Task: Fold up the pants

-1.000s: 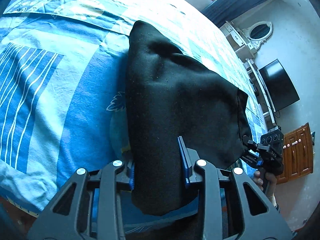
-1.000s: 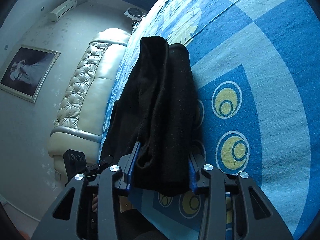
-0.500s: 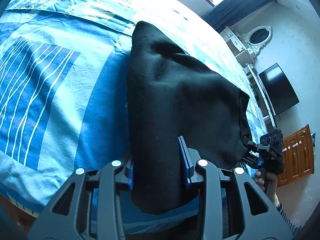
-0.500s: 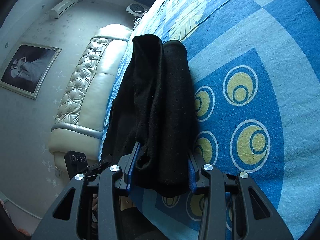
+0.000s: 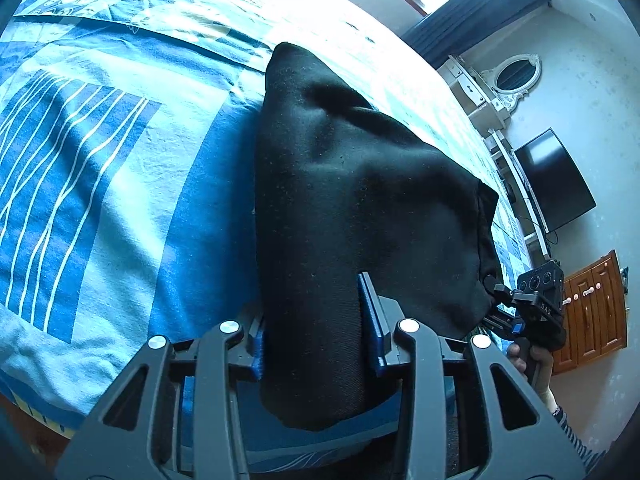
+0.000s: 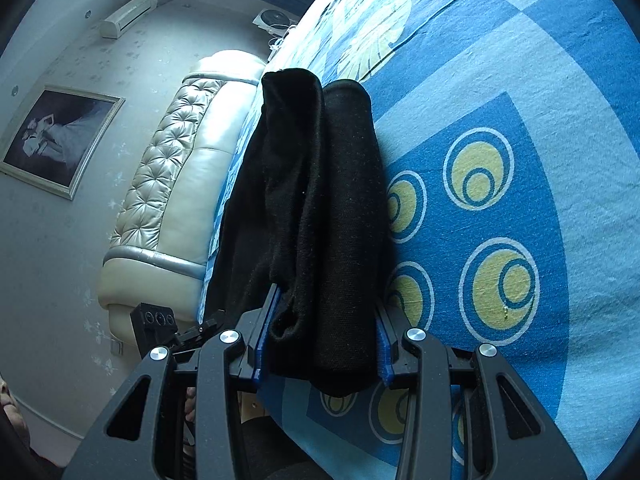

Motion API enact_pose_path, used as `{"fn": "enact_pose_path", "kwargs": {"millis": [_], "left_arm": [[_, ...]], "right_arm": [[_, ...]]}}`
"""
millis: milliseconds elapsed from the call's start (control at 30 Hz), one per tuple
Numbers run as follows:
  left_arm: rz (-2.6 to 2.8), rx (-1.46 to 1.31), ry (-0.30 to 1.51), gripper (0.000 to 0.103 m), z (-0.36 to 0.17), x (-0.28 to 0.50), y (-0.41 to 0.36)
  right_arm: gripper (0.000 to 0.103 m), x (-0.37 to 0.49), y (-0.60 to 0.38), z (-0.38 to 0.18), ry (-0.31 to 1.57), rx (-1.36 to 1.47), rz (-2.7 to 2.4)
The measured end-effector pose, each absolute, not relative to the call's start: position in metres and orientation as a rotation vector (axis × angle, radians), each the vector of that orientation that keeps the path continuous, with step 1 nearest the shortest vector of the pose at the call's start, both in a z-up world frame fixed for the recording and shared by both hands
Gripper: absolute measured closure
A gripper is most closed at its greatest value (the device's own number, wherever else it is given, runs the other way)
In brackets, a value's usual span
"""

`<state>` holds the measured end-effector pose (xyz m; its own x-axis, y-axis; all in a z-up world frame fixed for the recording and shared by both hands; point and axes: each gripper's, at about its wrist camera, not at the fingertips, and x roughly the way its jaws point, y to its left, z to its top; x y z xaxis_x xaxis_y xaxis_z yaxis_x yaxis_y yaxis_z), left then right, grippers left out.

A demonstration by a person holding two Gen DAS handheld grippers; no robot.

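Note:
Black pants [image 5: 352,200] are held up over the blue patterned bed [image 5: 112,184], stretched between my two grippers. My left gripper [image 5: 316,320] is shut on one bunched end of the pants, whose far part rests on the bed. My right gripper [image 6: 320,336] is shut on the other end of the pants [image 6: 320,208], which hang in folds between its blue pads. The right gripper also shows at the right in the left wrist view [image 5: 496,292], and the left gripper shows at the lower left in the right wrist view [image 6: 200,328].
The bed's cream tufted headboard [image 6: 172,184] stands at the left in the right wrist view. A television [image 5: 552,180], a white dresser with an oval mirror [image 5: 500,84] and a wooden cabinet [image 5: 592,312] line the far wall.
Both grippers have moved forward over the bed with the pants in them, carrying the held ends toward the far part of the garment. Both stay shut.

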<state>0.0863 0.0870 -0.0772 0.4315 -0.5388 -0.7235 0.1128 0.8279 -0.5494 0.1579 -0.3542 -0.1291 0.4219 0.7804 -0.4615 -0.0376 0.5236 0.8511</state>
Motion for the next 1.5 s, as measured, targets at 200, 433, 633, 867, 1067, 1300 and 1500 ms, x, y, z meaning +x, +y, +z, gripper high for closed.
{"fn": "enact_pose_path", "kwargs": {"millis": [200,433,633,867,1067,1300,1500], "left_arm": [[-0.431,-0.44,1.042,0.064,-0.076,0.086,0.086],[-0.491,-0.472,0.943,0.019,-0.059,0.081,0.114],[-0.553,-0.56,0.942,0.017,-0.055,0.132,0.136],[-0.54,-0.535,1.054,0.017,-0.082,0.213,0.108],[-0.522,-0.501,1.089,0.017,-0.092,0.242,0.1],[-0.473,-0.498,1.088,0.05,-0.1,0.247,0.106],[-0.538,-0.591,1.077,0.049,-0.098,0.242,0.119]], "right_arm": [[0.062,0.157,-0.356,-0.129,1.008,0.878,0.611],[0.041,0.157,-0.377,-0.104,0.968,0.803,0.566],[0.031,0.2,-0.395,-0.091,0.927,0.828,0.568],[0.028,0.263,-0.378,-0.111,0.983,0.872,0.578],[0.053,0.276,-0.359,-0.115,1.034,0.779,0.565],[0.069,0.276,-0.374,-0.133,1.034,0.873,0.598],[0.058,0.268,-0.379,-0.129,1.035,0.943,0.636]]}}
